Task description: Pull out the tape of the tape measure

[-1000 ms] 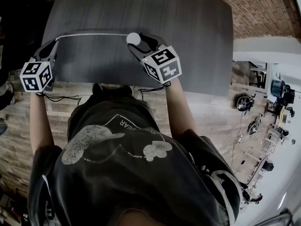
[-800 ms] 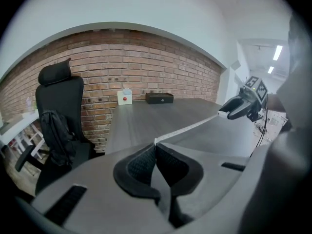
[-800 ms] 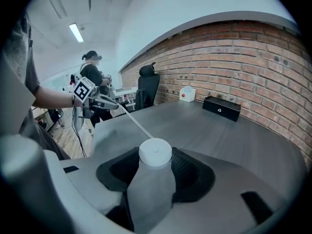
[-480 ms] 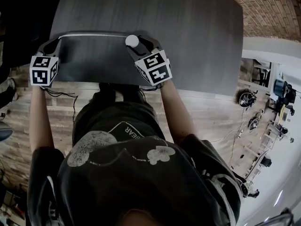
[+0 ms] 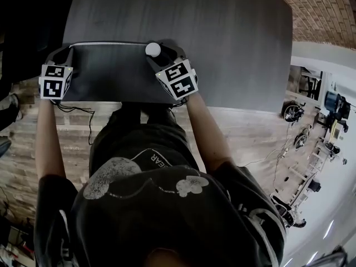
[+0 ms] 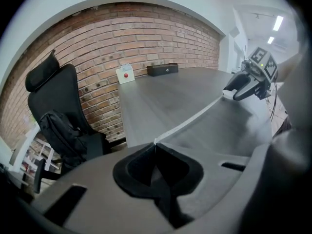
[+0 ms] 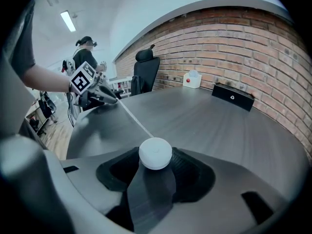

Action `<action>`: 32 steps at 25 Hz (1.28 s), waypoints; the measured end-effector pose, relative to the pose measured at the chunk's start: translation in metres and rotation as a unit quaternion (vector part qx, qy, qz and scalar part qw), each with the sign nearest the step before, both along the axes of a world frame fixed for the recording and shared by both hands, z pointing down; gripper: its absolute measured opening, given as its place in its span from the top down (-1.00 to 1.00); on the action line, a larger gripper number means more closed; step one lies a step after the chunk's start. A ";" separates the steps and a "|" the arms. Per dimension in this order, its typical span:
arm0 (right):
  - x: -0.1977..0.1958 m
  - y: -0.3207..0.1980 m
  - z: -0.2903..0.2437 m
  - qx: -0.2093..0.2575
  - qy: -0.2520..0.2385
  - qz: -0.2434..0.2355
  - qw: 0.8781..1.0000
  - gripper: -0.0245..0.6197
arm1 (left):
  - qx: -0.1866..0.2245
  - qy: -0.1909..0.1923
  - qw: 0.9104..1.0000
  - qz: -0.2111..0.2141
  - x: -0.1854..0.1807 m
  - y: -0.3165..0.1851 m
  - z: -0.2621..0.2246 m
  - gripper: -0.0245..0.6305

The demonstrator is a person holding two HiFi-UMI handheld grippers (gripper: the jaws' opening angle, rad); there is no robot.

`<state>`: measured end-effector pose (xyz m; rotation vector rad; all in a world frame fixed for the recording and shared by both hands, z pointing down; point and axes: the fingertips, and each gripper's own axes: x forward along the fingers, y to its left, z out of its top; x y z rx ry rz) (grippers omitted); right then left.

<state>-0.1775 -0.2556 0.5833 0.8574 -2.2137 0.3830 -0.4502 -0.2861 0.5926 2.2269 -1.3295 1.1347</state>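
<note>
Steadiness counts: with left tongs (image 5: 68, 48) pinched on the tip of the tape (image 5: 108, 42) and right tongs (image 5: 157, 53) clamped on the round white case (image 7: 155, 153), pull straight apart.

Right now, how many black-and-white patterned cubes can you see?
2: a cube on the left claw, by the dark grey table's left corner; a cube on the right claw.
</note>
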 end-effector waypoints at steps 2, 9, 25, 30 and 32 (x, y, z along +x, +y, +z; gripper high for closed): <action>-0.001 -0.001 0.003 -0.001 0.006 -0.002 1.000 0.22 | 0.001 -0.008 1.000 0.001 -0.002 -0.002 0.003 0.89; -0.005 -0.005 0.013 0.003 0.020 -0.006 1.000 0.22 | 0.004 -0.018 1.000 -0.003 -0.007 -0.004 0.006 0.88; -0.001 -0.010 0.005 0.006 -0.001 0.003 1.000 0.11 | 0.021 -0.040 0.997 -0.059 -0.022 -0.006 -0.001 0.49; 0.011 -0.003 -0.020 0.022 -0.023 -0.005 0.999 0.09 | 0.054 -0.011 0.994 -0.092 -0.003 0.012 -0.029 0.38; 0.017 -0.001 -0.035 0.035 -0.031 -0.013 0.999 0.09 | 0.069 -0.001 0.992 -0.101 0.013 0.025 -0.042 0.38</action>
